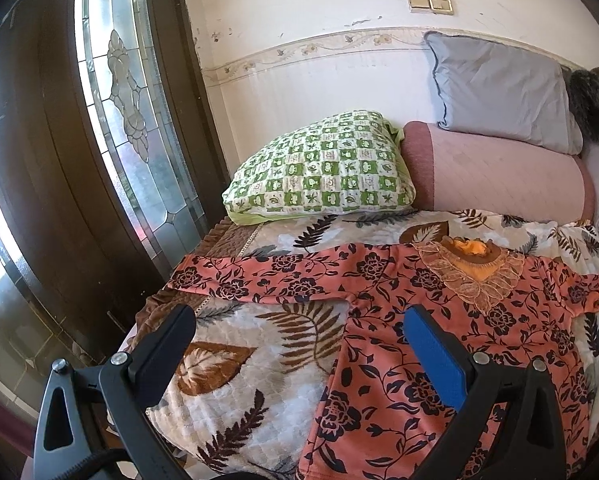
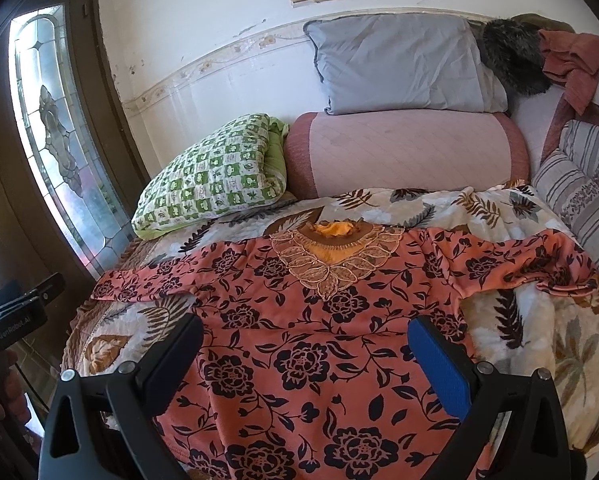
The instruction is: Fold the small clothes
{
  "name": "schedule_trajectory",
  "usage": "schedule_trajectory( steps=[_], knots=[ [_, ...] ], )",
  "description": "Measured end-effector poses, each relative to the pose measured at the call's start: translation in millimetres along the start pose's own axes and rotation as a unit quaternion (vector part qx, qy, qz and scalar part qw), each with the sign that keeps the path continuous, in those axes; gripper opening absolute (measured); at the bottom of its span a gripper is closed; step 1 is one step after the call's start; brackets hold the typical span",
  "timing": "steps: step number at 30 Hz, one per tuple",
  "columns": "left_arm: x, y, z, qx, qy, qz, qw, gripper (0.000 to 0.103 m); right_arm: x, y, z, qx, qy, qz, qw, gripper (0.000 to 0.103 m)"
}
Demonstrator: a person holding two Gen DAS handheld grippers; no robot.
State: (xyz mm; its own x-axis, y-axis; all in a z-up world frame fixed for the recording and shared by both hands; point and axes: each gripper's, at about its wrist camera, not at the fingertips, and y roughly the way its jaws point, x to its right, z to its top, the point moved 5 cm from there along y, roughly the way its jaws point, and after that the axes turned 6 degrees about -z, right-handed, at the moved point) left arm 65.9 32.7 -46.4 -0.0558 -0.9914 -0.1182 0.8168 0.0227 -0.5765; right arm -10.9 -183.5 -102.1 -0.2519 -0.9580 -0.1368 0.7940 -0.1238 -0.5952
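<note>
A coral top with a dark flower print (image 1: 431, 320) (image 2: 319, 340) lies flat and face up on the leaf-print blanket (image 1: 255, 344) (image 2: 539, 340), sleeves spread out, lace collar (image 2: 331, 264) toward the pillows. My left gripper (image 1: 299, 328) is open and empty, above the garment's left side below the left sleeve (image 1: 259, 276). My right gripper (image 2: 305, 340) is open and empty, above the garment's body. The left gripper's body (image 2: 11, 316) shows at the left edge of the right wrist view.
A green checked pillow (image 1: 319, 168) (image 2: 215, 176), a pink bolster (image 1: 499, 168) (image 2: 403, 148) and a grey pillow (image 1: 499, 88) (image 2: 403, 64) lie at the bed's far end against the wall. A striped cushion (image 2: 579, 184) is at right. A glass-panelled door (image 1: 127, 100) stands left of the bed.
</note>
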Motion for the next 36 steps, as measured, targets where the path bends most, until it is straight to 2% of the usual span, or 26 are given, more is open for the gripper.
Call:
schedule_trajectory(
  steps=[7,12,14,17,20,22,24,26,29,32,34,36],
  knots=[
    [13,7,2,-0.004,0.014,-0.001,0.9999,0.103,10,4,1,-0.001,0.010,-0.002,1.000,0.103],
    [31,31,-5,-0.025,0.027,-0.012,0.9993,0.103,29,16,-3,-0.009,0.025,-0.015,1.000,0.103],
    [47,62,-19,-0.077,0.024,-0.057,0.9951,0.103,44,24,-6,-0.013,0.034,-0.023,0.999,0.103],
    [74,109,-44,-0.145,0.025,-0.111,0.9829,0.103,80,37,-13,-0.022,0.063,-0.043,0.997,0.103],
    [110,164,-70,-0.198,0.040,-0.124,0.9714,0.103,135,48,-20,-0.033,0.110,-0.075,0.991,0.103],
    [129,184,-79,-0.202,0.054,-0.119,0.9707,0.103,187,47,-24,-0.027,0.157,-0.111,0.981,0.103],
    [147,199,-79,-0.176,0.079,-0.117,0.9742,0.103,247,43,-26,-0.022,0.206,-0.151,0.967,0.103],
    [158,209,-79,-0.163,0.090,-0.125,0.9745,0.103,294,40,-26,-0.022,0.244,-0.170,0.954,0.102],
    [162,225,-85,-0.162,0.083,-0.141,0.9732,0.103,355,42,-25,-0.027,0.329,-0.164,0.930,0.095],
    [167,255,-106,-0.204,0.090,-0.149,0.9634,0.103,400,49,-27,-0.015,0.423,-0.151,0.893,0.091],
    [161,253,-104,-0.188,0.060,-0.162,0.9668,0.103,412,63,-30,-0.026,0.456,-0.125,0.881,0.080],
    [162,254,-104,-0.187,0.068,-0.161,0.9666,0.103,419,81,-34,-0.041,0.488,-0.102,0.866,0.069]
  ],
)
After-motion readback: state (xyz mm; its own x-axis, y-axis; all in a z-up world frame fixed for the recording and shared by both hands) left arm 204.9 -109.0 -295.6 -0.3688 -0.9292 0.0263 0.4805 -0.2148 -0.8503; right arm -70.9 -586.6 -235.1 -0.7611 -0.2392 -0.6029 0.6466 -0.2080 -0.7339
